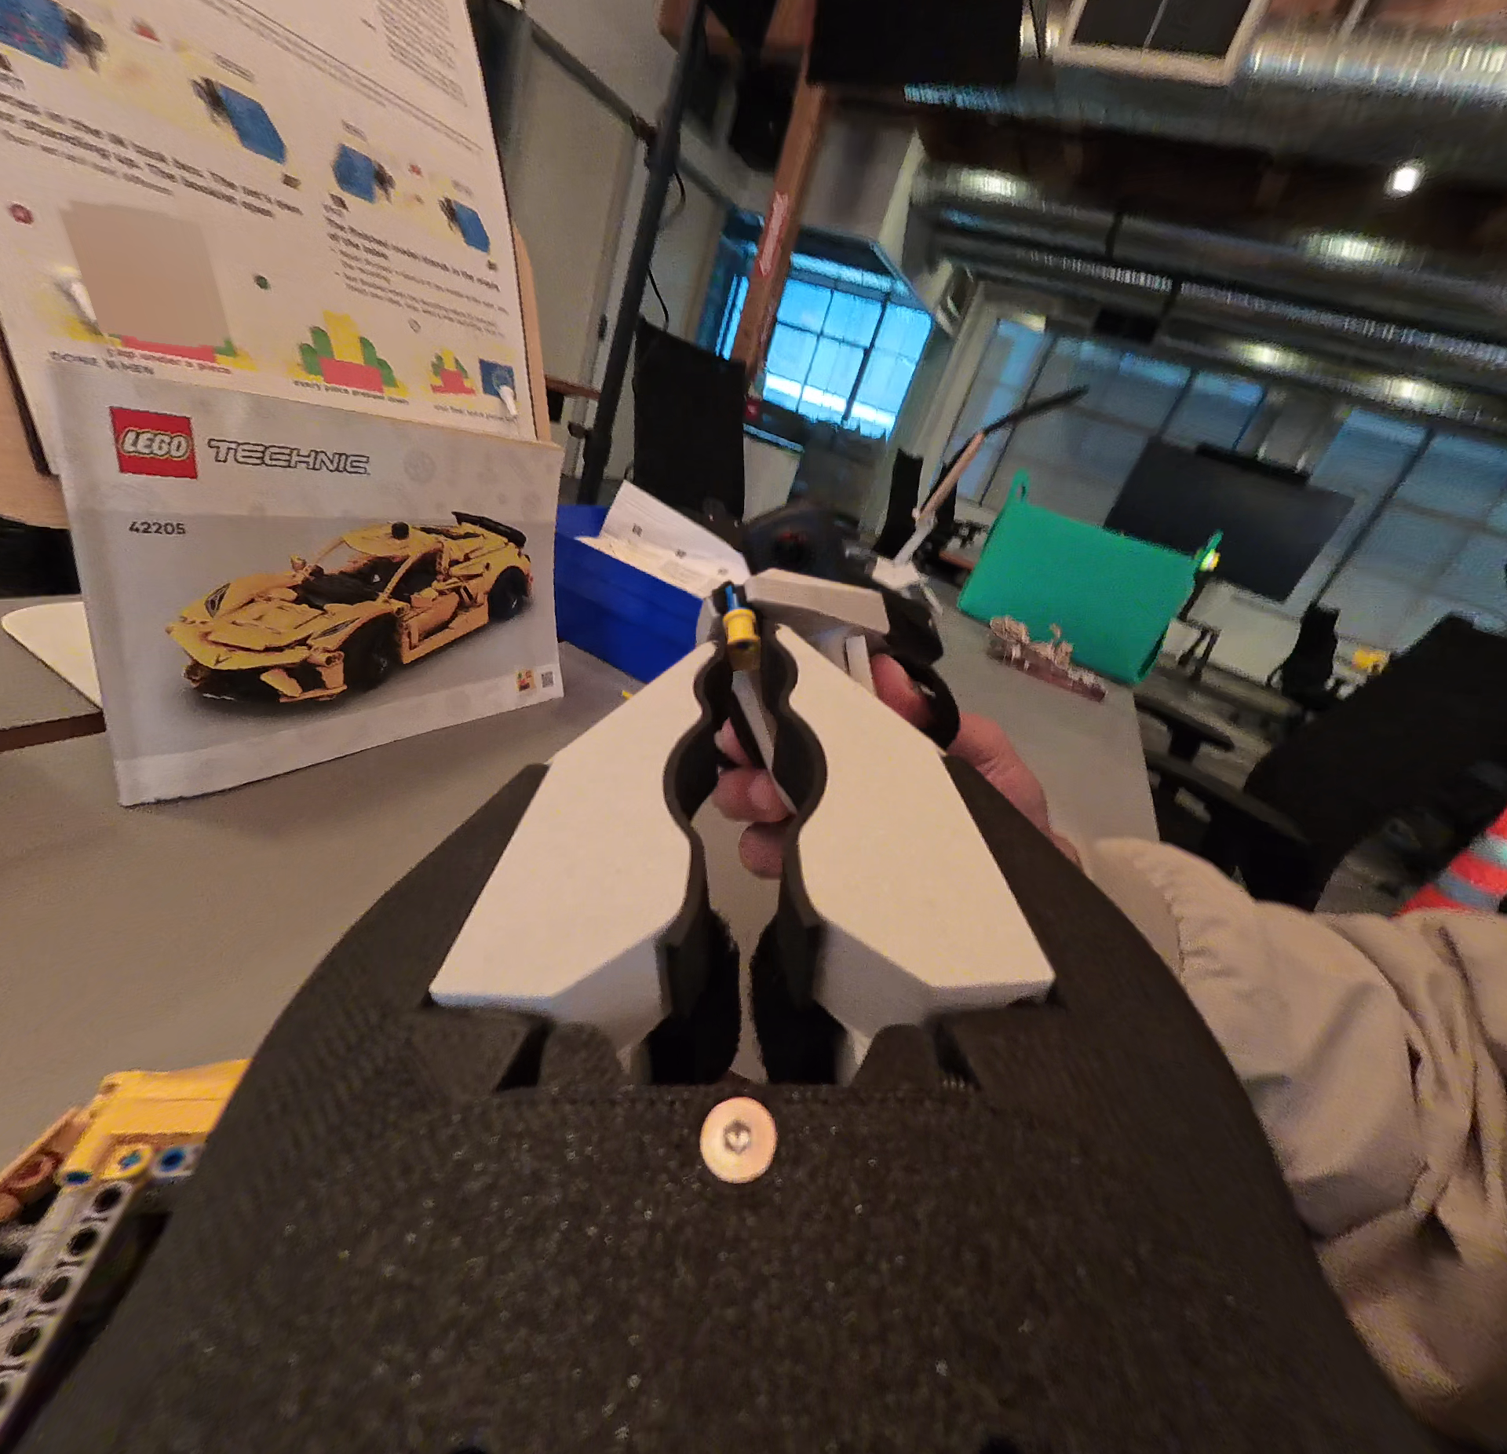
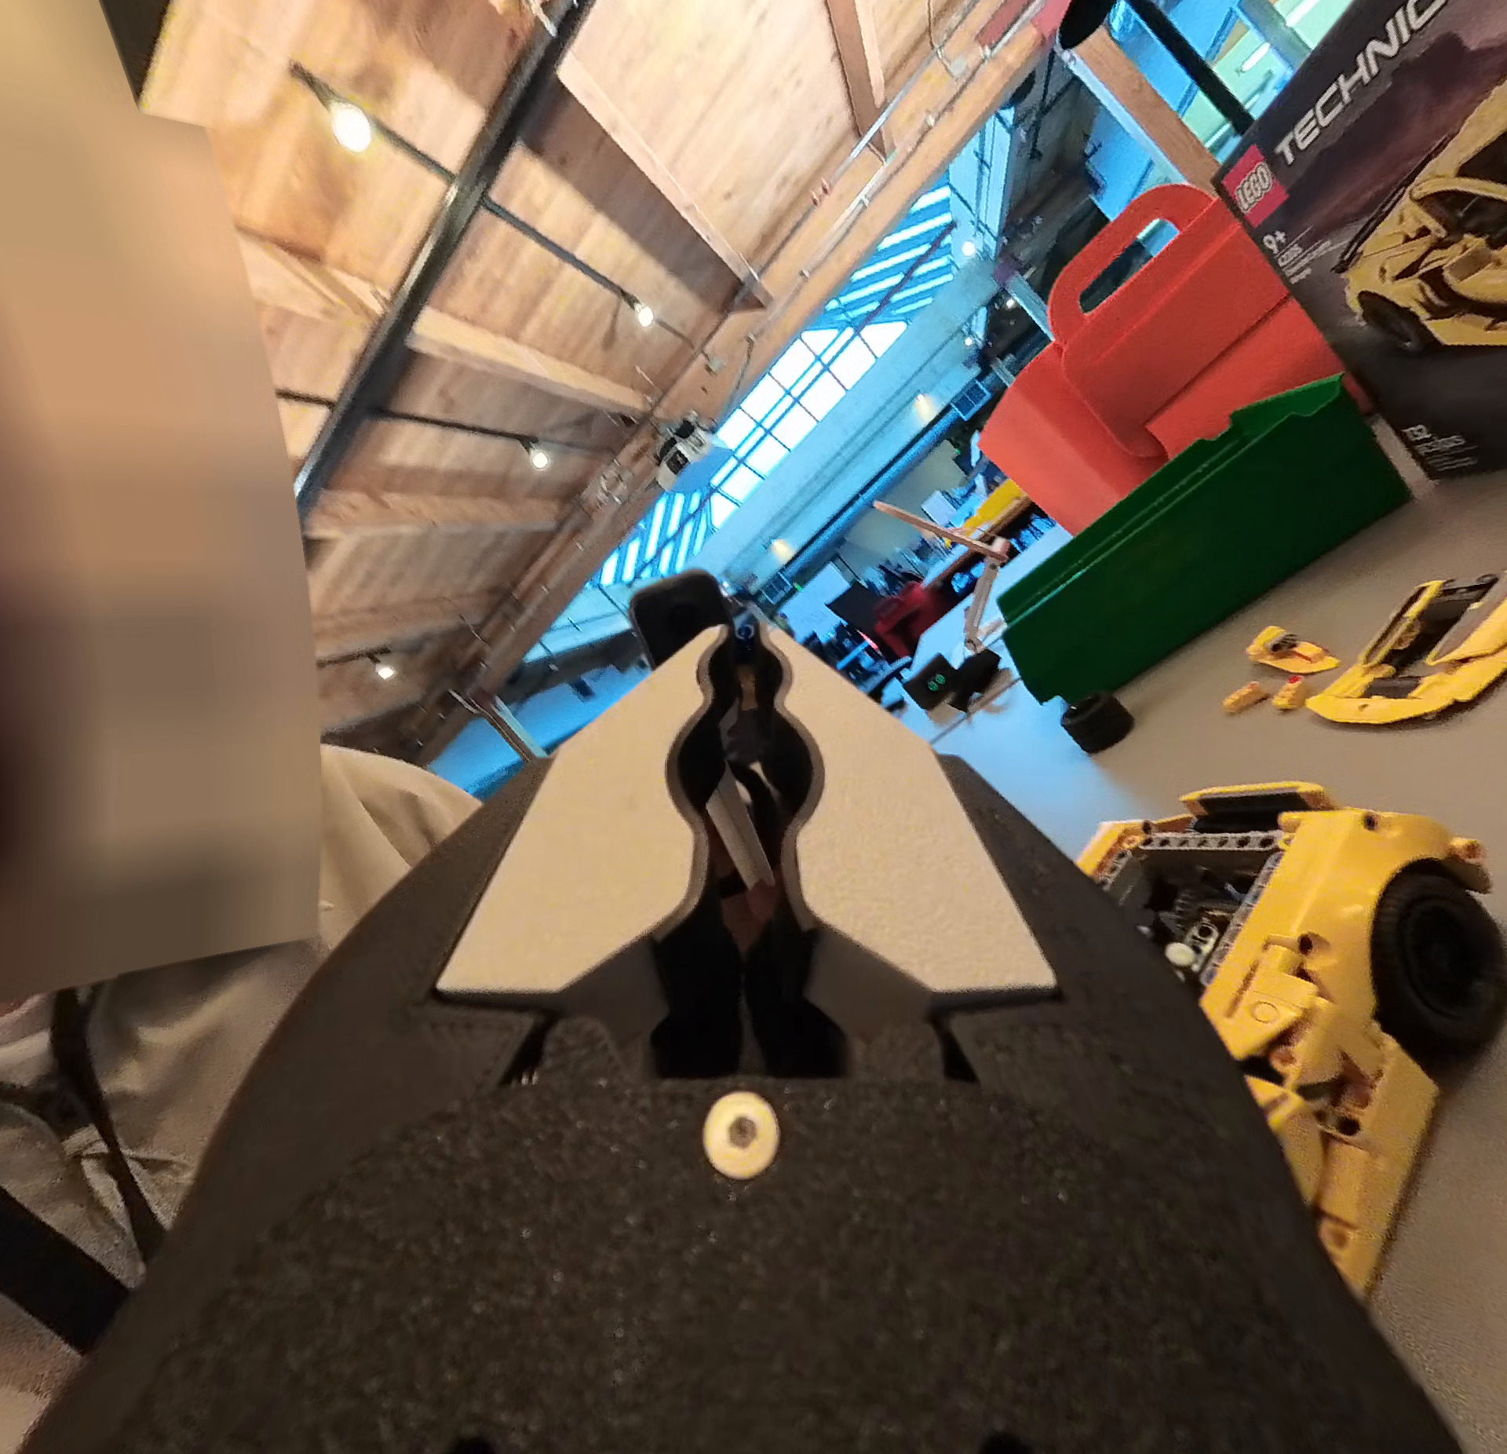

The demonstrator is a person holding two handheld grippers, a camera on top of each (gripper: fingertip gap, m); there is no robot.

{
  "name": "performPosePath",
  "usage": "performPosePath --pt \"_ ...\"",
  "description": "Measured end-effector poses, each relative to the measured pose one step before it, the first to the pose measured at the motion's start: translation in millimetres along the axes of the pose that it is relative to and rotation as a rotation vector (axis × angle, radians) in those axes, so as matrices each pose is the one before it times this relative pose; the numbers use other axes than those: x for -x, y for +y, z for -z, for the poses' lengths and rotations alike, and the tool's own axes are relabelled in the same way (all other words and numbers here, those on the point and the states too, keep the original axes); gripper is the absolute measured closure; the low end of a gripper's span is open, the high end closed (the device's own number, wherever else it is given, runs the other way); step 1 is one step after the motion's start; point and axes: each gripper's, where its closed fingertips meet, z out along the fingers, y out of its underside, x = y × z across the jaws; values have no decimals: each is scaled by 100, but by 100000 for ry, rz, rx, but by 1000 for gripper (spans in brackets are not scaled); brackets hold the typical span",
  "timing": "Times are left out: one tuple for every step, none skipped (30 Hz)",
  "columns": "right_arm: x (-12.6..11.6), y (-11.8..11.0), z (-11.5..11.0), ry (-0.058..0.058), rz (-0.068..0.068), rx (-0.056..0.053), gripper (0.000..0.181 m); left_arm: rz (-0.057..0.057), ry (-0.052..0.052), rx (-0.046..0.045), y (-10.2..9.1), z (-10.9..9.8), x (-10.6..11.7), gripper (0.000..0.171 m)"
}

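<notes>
Right now both tools are lifted off the surface (image 1: 204,885), tips meeting in mid-air. Left hand-held gripper (image 1: 744,640) is closed on a small yellow peg piece w/ a blue tip (image 1: 740,628), pinched at the very fingertips so most of the part sticks out clear; judging by that, it's held so for fitting onto sth. Right hand-held gripper (image 2: 738,640) points back toward the person & up at the wooden ceiling; its fingers sit close together around sth small, dark w/ a blue bit (image 2: 744,650), likely gripping it, but what the part is I can't tell. In the left view the right tool shows just beyond the peg, nearly touching it, w/ the person's hand (image 1: 938,730) on its black trigger loop.

Around: an instruction booklet w/ a yellow car on the cover (image 1: 318,583) stands propped at far left, a printed sheet (image 1: 261,159) leaning behind it. Blue bin w/ papers (image 1: 628,591) sits right of the booklet; a green bag-like container (image 1: 1076,591) farther right. In the right view a half-built yellow car model (image 2: 1272,925) lies near right on the surface, loose yellow body panels (image 2: 1419,656) & a black tyre (image 2: 1097,721) farther off, then a green bin (image 2: 1207,550), red carriers (image 2: 1142,354) & the set's box (image 2: 1403,216) behind. Beige sleeve (image 1: 1305,1088) fills the near right of the left view. Nothing stands between the two tips.
</notes>
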Motion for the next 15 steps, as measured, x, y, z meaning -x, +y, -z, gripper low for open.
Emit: performPosePath --pt "334 -1501 587 -3932 -3291 -10753 179 4009 -251 -4526 -241 430 66 166" --pt "185 -4422 2572 -5168 -10649 -24314 179 4434 -891 -6592 -1105 920 505 166" --pt "-3 -3891 2440 242 -2608 -12790 180 4432 -1744 -4801 -1031 1209 870 166" --pt "103 -1996 1456 8175 13775 -3112 180 4163 -2470 -2814 -767 1044 1121 165" --pt "1129 1061 -358 3985 15460 11357 179 3188 -888 532 88 481 920 166" --pt "2042 1654 -1100 -1438 12291 14996 179 2141 1018 2990 677 -179 276 166" --pt "1261 93 -514 2910 13632 6127 180 440 3003 5465 1202 -655 -479 165" --pt "203 -924 379 4725 6603 1517 179 -2744 3826 8024 1486 -1068 -943 166" --pt "-838 -391 956 6600 -709 7077 179 -4894 2298 11066 1801 -1372 -951 166" --pt "-1700 584 1563 10132 -731 12759 179 -4933 61 13192 1851 -1500 -636 166" --pt "-3348 1362 2317 19347 3643 14464 179 -3822 -944 11224 1316 -1528 -400 165" --pt "-4478 2424 2459 23016 5245 16631 178 -2129 89 9337 856 -1616 -416 165" --pt "-3808 3348 1678 15370 1283 18335 178 -1108 1330 11393 941 -1791 -370 165" --pt "-3146 2806 982 10889 -1552 11870 178 -1263 -1307 10252 541 -1888 204 165" --pt "-2635 2086 524 8461 -1892 5463 178 -1918 -1782 6985 -26 -1925 382 165"
